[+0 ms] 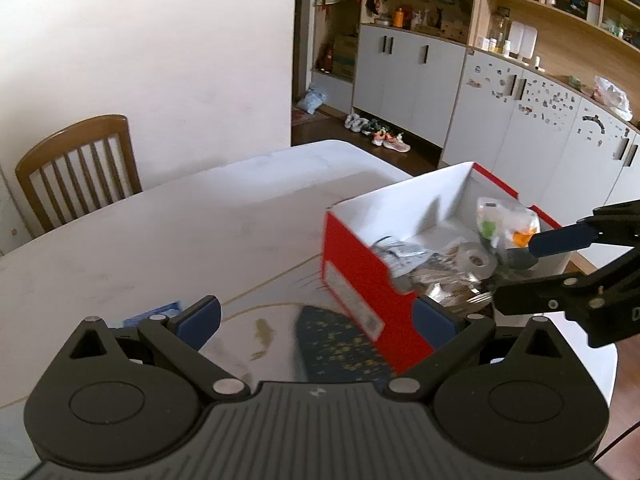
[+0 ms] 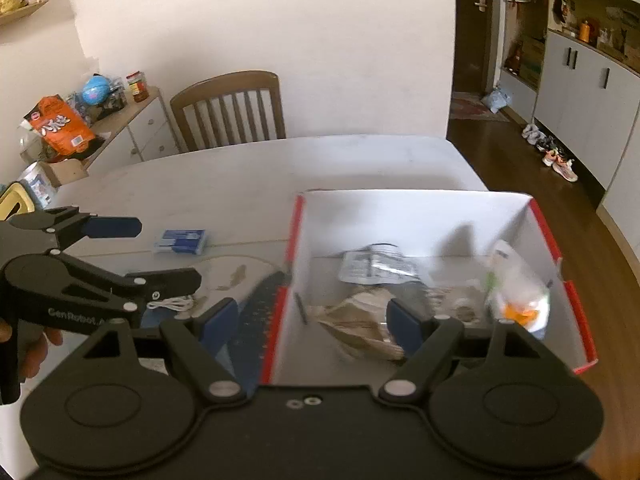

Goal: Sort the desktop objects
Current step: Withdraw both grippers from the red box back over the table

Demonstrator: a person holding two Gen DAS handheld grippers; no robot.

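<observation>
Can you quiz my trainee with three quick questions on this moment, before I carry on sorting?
1. True or false: both the left gripper and the right gripper are open and hold nothing.
2. Which lies on the table outside the red box? A) the blue packet B) the silver pouch C) the clear bag with orange inside
3. Fill in: a white ____ lies coiled on the table under the left gripper.

Key: 1 true. 2 A. 3 cable.
</observation>
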